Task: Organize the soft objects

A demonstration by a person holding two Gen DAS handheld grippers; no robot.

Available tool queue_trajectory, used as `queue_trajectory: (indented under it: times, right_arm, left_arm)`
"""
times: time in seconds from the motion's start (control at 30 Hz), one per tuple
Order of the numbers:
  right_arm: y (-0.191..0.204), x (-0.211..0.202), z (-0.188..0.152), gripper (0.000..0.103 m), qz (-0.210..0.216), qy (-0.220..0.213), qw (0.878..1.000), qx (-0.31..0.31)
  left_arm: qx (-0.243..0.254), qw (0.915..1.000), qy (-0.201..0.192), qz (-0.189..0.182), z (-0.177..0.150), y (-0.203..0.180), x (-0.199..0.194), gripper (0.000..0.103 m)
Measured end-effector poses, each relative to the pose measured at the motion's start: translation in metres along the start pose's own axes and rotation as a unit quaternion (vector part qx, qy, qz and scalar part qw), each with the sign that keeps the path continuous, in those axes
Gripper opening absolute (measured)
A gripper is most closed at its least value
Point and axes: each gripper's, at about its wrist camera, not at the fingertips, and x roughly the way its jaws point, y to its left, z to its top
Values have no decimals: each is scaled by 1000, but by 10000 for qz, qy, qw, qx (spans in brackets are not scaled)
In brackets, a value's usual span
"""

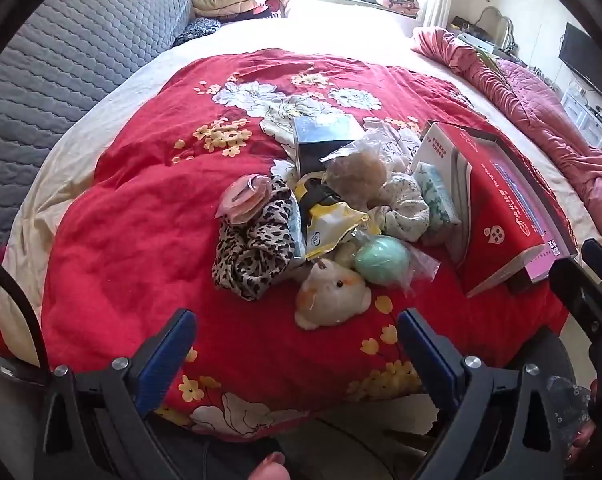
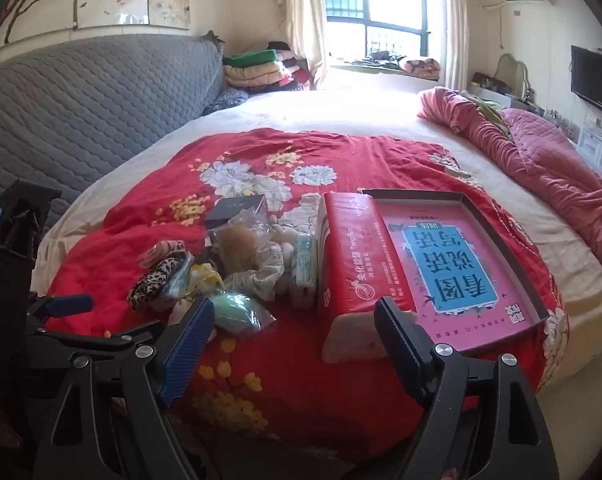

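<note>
A heap of soft things lies on the red floral quilt [image 1: 149,216]: a leopard-print cloth [image 1: 253,252], a cream plush toy [image 1: 331,294], a mint green ball in a clear bag [image 1: 381,260], a yellow packet [image 1: 329,216], a cream scrunchie [image 1: 405,210] and a bagged beige puff [image 1: 357,170]. My left gripper [image 1: 297,328] hangs open just short of the plush toy, nothing between its fingers. My right gripper [image 2: 293,316] is open too, near the red tissue pack [image 2: 353,256] and the green ball [image 2: 233,312].
A box lid holding a pink and blue card [image 2: 457,264] lies right of the tissue pack. A dark box [image 1: 321,136] sits behind the heap. A grey quilted headboard [image 1: 61,92] runs along the left, a pink blanket [image 2: 541,160] lies at right.
</note>
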Motion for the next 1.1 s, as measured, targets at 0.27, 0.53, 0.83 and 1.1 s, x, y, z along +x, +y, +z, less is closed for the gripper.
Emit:
queue_trajectory:
  times: [0.27, 0.53, 0.83, 1.1]
  right_arm:
    - [-2, 3, 0, 83, -112, 103, 9999, -2]
    - [-6, 3, -2, 83, -141, 124, 9998, 34]
    - [-5, 5, -3, 83, -157, 130, 9998, 26]
    - [-5, 5, -3, 83, -174, 140, 9997, 23]
  left_arm:
    - [-40, 9999, -158, 27, -2, 3, -6, 101]
    - [3, 9998, -191, 53, -4, 1, -7, 101]
    - [29, 9998, -199, 65, -3, 0, -8, 101]
    - [33, 9998, -211, 45, -3, 0, -9, 101]
